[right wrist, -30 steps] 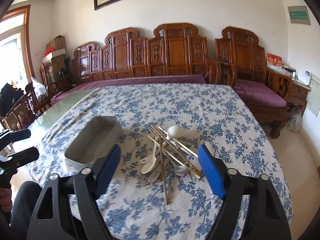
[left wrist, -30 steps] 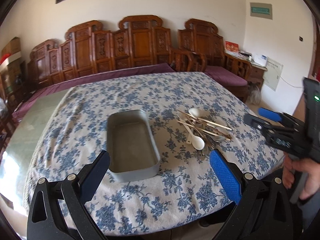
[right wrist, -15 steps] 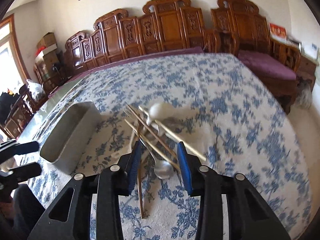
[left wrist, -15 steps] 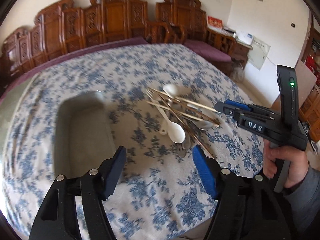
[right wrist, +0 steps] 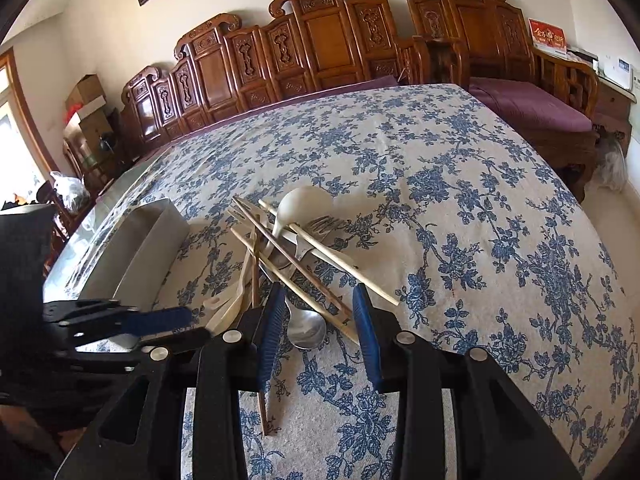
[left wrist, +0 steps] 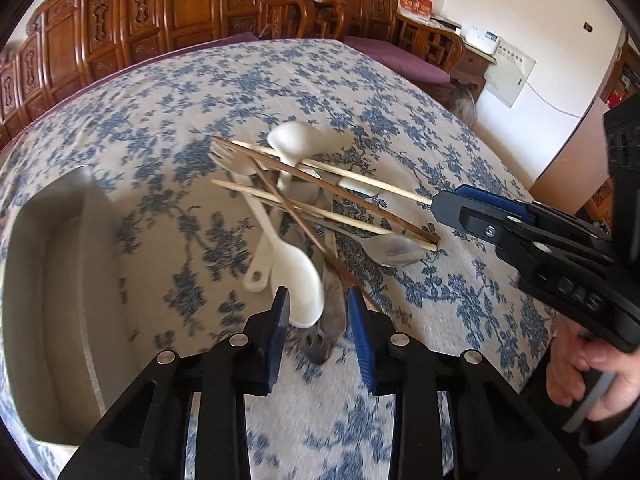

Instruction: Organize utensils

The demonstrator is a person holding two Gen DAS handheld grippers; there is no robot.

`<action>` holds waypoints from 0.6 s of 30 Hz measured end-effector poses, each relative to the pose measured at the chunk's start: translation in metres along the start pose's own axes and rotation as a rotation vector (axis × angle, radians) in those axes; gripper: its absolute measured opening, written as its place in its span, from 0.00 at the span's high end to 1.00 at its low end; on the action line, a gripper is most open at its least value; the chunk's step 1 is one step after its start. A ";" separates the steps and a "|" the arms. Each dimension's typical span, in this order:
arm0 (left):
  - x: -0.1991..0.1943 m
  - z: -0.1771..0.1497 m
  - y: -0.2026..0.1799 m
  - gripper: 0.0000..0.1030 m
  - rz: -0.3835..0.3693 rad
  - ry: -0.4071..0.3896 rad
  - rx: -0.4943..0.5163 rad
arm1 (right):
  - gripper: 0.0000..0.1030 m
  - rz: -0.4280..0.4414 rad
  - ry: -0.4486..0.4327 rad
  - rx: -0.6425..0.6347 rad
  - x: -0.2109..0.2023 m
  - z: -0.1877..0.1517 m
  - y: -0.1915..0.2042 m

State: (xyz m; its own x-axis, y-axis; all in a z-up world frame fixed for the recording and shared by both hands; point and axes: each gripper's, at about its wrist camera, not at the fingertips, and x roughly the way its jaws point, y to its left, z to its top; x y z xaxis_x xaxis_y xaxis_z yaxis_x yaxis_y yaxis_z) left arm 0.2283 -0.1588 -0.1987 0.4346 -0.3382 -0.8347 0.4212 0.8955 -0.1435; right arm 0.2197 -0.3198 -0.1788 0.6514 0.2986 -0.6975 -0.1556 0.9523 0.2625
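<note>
Utensils lie in a crossed heap (left wrist: 312, 208) on the blue-flowered tablecloth (right wrist: 460, 208), near the middle of the table: pale and dark wooden chopsticks (left wrist: 332, 192), white ceramic soup spoons (left wrist: 298, 272), a metal fork (left wrist: 230, 158) and a shiny metal spoon (right wrist: 306, 330). Sticks rest across the spoons and fork, so lifting one piece will likely drag its neighbours. Just left of the heap sits the empty grey rectangular metal tray (left wrist: 44, 280), probably where the sorted pieces belong; nothing is in it yet.

The left gripper (left wrist: 318, 320) is aimed down at the near end of the heap. Its jaws are closing, with the bowl of a white spoon and a dark handle between them, the pads not yet pressing. The right gripper (right wrist: 320, 328) comes in from the opposite side, half spread and straddling the metal spoon's bowl and the tips of two chopsticks, gripping nothing that I can see. A hand (left wrist: 592, 372) holds its handle.

The two tools work close together over one tangle and could get in each other's way. Carved wooden chairs (right wrist: 320, 48) line the far wall, well clear.
</note>
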 end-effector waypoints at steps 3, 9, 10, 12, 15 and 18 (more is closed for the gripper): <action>0.012 0.002 -0.002 0.77 0.017 0.012 0.004 | 0.63 0.016 0.004 -0.010 0.001 0.000 0.006; 0.009 -0.003 0.010 0.98 0.022 0.002 -0.032 | 0.63 0.047 0.035 -0.031 0.008 -0.004 0.015; 0.007 -0.004 0.011 0.98 0.017 -0.001 -0.036 | 0.63 0.054 0.043 -0.032 0.009 -0.005 0.017; -0.001 -0.009 0.014 0.98 0.003 -0.007 -0.048 | 0.63 0.070 0.064 -0.041 0.013 -0.008 0.022; -0.013 -0.016 0.017 0.98 -0.014 -0.024 -0.057 | 0.71 0.085 0.105 -0.058 0.020 -0.014 0.028; -0.026 -0.023 0.017 0.98 -0.027 -0.039 -0.061 | 0.76 0.095 0.146 -0.076 0.028 -0.021 0.036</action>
State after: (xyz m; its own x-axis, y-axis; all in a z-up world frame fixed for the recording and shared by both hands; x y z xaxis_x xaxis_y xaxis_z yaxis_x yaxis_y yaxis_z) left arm 0.2054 -0.1278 -0.1916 0.4549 -0.3725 -0.8089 0.3849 0.9013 -0.1986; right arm 0.2165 -0.2761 -0.2033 0.5172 0.3880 -0.7629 -0.2704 0.9198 0.2844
